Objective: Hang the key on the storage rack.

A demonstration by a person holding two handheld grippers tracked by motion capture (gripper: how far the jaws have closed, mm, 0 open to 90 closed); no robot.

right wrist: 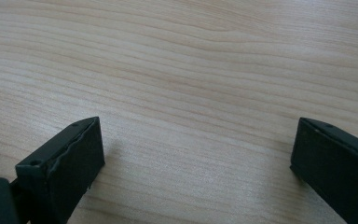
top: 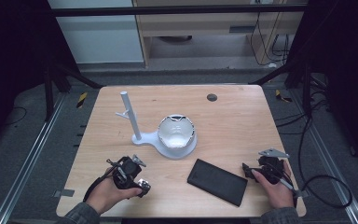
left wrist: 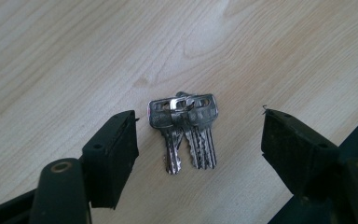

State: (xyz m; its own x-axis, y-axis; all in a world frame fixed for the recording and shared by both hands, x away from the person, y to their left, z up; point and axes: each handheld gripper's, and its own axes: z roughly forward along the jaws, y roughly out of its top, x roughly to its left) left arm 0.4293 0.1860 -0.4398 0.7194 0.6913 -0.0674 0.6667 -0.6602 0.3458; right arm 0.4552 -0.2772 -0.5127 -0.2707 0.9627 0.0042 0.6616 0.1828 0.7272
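A small bunch of silver keys lies flat on the wooden table, blades pointing toward the camera in the left gripper view. My left gripper straddles the keys with its jaws apart; neither pad touches them. In the high view the left gripper sits near the table's front left, held in a hand. My right gripper stands open over bare wood with nothing between its jaws; in the high view the right gripper is at the front right.
A white stand with an upright post and hook rises mid-table, and a white bowl-like object rests on its base. A flat black case lies at the front between the two hands. A dark round plug sits in the tabletop at the back.
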